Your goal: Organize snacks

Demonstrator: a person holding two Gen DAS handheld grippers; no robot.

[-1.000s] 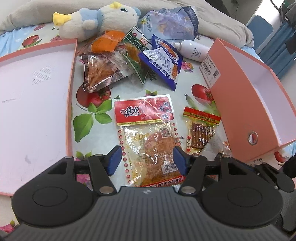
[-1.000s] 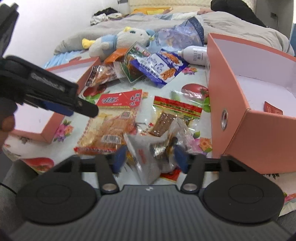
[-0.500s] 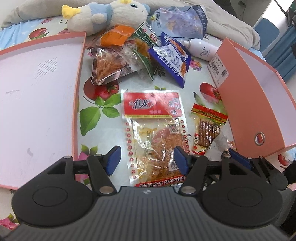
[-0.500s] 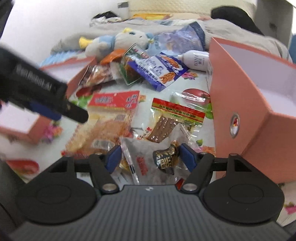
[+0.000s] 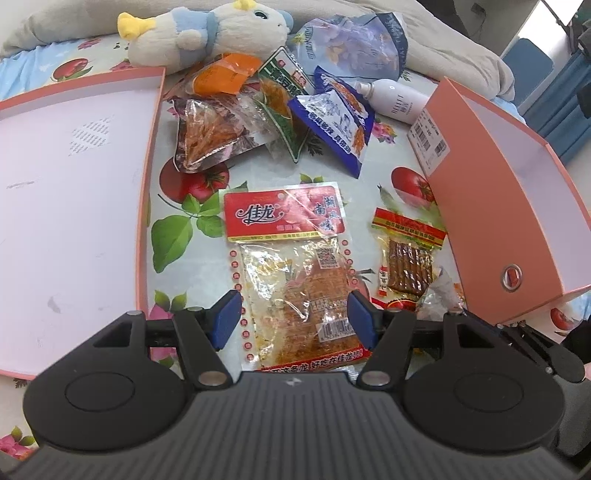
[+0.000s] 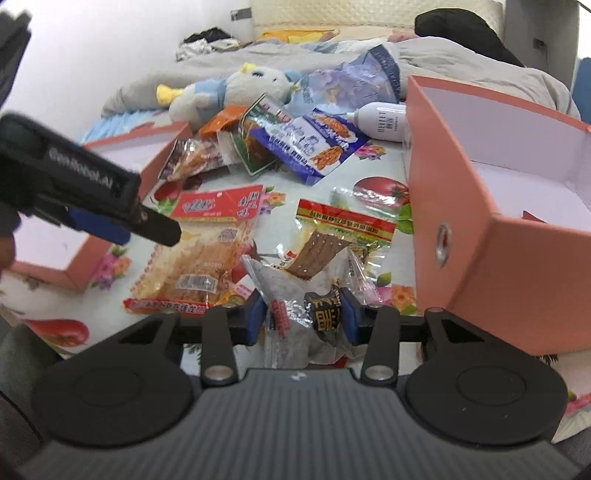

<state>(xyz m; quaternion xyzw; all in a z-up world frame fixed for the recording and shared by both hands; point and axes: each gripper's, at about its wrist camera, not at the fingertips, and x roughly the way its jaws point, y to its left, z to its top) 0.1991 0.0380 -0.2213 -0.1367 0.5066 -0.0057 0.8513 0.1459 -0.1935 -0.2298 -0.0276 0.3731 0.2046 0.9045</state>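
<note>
My left gripper (image 5: pixel 293 319) stands open low over the bed. Its blue pads straddle the lower end of a red-topped packet of orange snack (image 5: pixel 291 266), which lies flat. My right gripper (image 6: pixel 302 317) is closing its jaws on a crumpled clear bag (image 6: pixel 291 295) holding a black-wrapped sweet (image 6: pixel 325 314), and both pads touch it. Just beyond that bag lies a small packet of brown strips (image 6: pixel 332 236) with a red and yellow header. The same packet (image 5: pixel 408 258) shows right of my left gripper. One left finger (image 6: pixel 159 229) reaches in from the left.
An open pink box (image 5: pixel 498 206) stands at the right, and its flat pink lid (image 5: pixel 74 184) lies at the left. At the back are a blue packet (image 5: pixel 340 125), several more snack bags, a white bottle (image 5: pixel 399 99) and a plush toy (image 5: pixel 207 33).
The right jaws have narrowed from wide apart onto the clear bag, which now bunches up between the pads. The left gripper keeps the same gap over the red-topped packet.
</note>
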